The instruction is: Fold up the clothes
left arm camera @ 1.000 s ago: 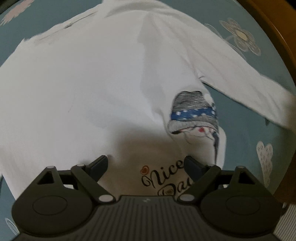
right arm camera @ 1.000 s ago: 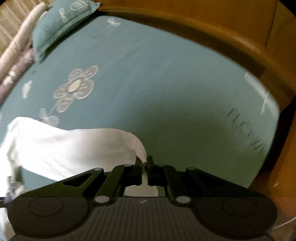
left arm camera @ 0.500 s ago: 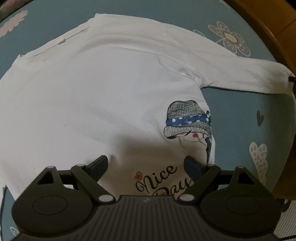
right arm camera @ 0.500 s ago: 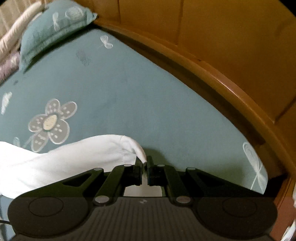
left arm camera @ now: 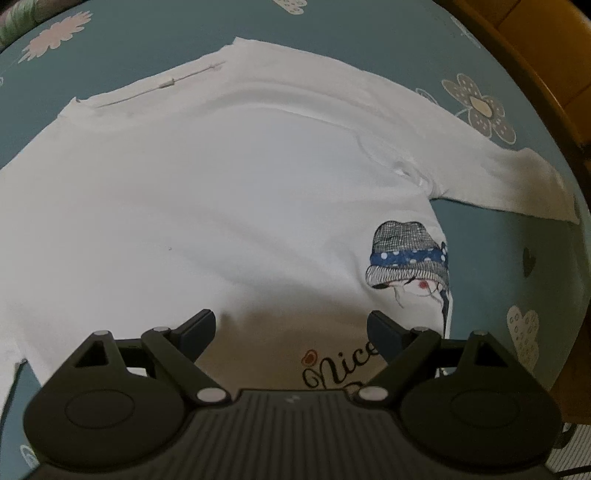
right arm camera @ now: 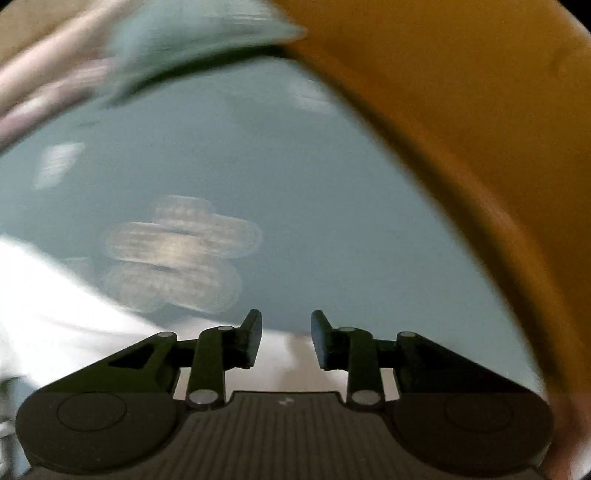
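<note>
A white long-sleeved shirt [left arm camera: 221, 206] lies spread flat on the teal bed sheet [left arm camera: 498, 258], with a printed grey hat with a blue band [left arm camera: 408, 254] and "Nice" lettering near its right edge. Its right sleeve [left arm camera: 509, 177] stretches straight out towards the bed's edge. My left gripper [left arm camera: 291, 325] hovers open above the shirt's lower part with nothing between its fingers. In the blurred right wrist view, my right gripper [right arm camera: 286, 339] stands open just over the white sleeve end [right arm camera: 74, 317], which lies on the sheet beneath and to the left.
A wooden bed frame [right arm camera: 461, 129] curves along the right side of the sheet [right arm camera: 295, 184]. A teal pillow [right arm camera: 207, 33] lies at the far end, blurred. Flower prints [left arm camera: 480, 107] dot the sheet beside the sleeve.
The right gripper pulled the sleeve out straight, then opened and let it go; the sleeve now lies flat. The left gripper stayed open above the shirt and drew back slightly.
</note>
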Demonstrator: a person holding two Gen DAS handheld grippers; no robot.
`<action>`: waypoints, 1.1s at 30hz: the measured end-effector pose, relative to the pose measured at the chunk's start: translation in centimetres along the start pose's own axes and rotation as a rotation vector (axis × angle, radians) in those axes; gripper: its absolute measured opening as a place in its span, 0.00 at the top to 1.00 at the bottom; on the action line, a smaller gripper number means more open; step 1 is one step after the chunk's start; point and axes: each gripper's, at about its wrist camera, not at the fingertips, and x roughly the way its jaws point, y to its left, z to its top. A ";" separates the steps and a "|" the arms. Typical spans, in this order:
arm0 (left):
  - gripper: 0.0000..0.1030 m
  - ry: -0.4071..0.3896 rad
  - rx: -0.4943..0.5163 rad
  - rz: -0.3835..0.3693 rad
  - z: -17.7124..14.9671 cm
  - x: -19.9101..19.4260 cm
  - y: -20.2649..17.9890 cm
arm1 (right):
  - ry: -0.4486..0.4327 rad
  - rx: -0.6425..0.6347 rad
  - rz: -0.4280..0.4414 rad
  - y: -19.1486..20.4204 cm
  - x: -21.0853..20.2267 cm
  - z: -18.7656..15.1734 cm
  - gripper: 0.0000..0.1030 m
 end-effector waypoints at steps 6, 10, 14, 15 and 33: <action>0.14 -0.005 -0.014 -0.007 0.2 0.4 0.3 | 0.021 -0.306 0.309 11.5 7.6 2.7 0.67; 0.14 -0.011 -0.030 -0.013 0.3 0.5 0.7 | 0.034 -0.372 0.396 15.0 10.7 3.5 0.67; 0.14 -0.019 -0.055 -0.018 0.1 0.4 1.3 | 0.062 -0.404 0.452 16.3 11.7 3.9 0.67; 0.14 -0.020 -0.062 -0.018 0.0 0.5 1.4 | 0.071 -0.434 0.436 16.6 12.1 3.8 0.71; 0.14 -0.189 0.036 -0.019 5.2 -2.7 0.8 | -0.034 -0.013 0.200 9.6 4.3 0.1 0.65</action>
